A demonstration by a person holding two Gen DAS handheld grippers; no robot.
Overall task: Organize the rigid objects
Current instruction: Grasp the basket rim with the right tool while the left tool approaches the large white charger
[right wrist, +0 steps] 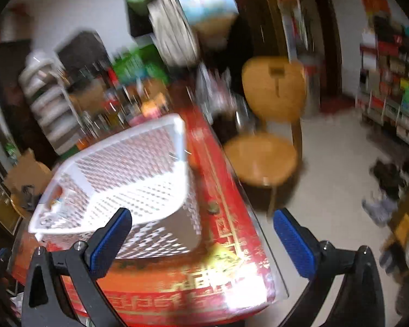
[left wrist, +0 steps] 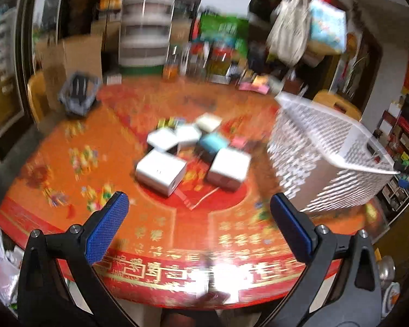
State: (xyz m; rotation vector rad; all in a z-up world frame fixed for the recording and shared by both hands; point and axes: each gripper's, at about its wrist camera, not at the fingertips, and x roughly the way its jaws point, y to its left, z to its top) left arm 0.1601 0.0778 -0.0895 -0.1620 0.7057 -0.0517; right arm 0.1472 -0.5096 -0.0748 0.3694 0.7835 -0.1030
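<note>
— Your left gripper (left wrist: 199,223) has its blue-padded fingers (left wrist: 106,229) spread wide apart with nothing between them, above the near edge of the red and gold tablecloth (left wrist: 68,169).

— And the boxes you have to sort?

— You can see them in a loose cluster (left wrist: 193,150) at the middle of the table: several white boxes, one teal one (left wrist: 212,143), some leaning on each other. The blur hides finer detail. The largest white box (left wrist: 161,171) lies nearest your left gripper.

— Where is your basket?

— The white lattice basket (left wrist: 327,158) stands on the cloth to the right of the cluster, apart from it.

— Your other hand?

— Your right gripper (right wrist: 201,239) is also wide apart and empty, beside the basket's near corner, over the table's edge. A wooden chair (right wrist: 270,125) stands beyond on the floor.
</note>
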